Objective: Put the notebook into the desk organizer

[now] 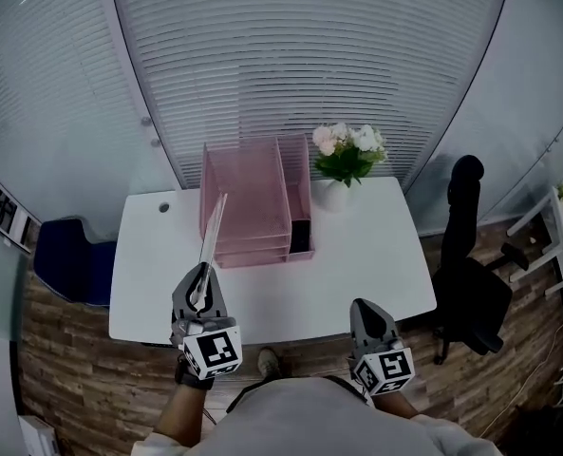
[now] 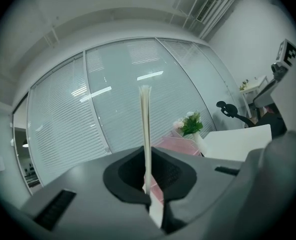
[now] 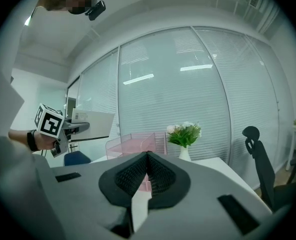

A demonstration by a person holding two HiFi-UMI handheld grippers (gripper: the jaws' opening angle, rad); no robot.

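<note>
Now your left hand-held gripper is clenched on the notebook. It grips the notebook by the near end, and the left gripper view shows the book edge-on as a thin pale strip rising from between the jaws. In the head view the notebook runs from the gripper toward the organizer, and its far end overlaps the organizer's left side in the picture. The right gripper view shows the book held in the air, to the left of the organizer and higher than its top rim, not touching it. Whether the far end already lies over the trays cannot be told. The organizer is pink wire mesh, with stacked trays on the left and a narrower section on the right. It stands at the back of the white desk, just beside a white vase of flowers on its right. Your right hand-held gripper is clenched with nothing between its jaws. It is held near your body at the desk's near edge, well apart from the organizer. A black chair stands to the right of the desk and a blue seat to its left. Slatted blinds cover the glass wall behind.
</note>
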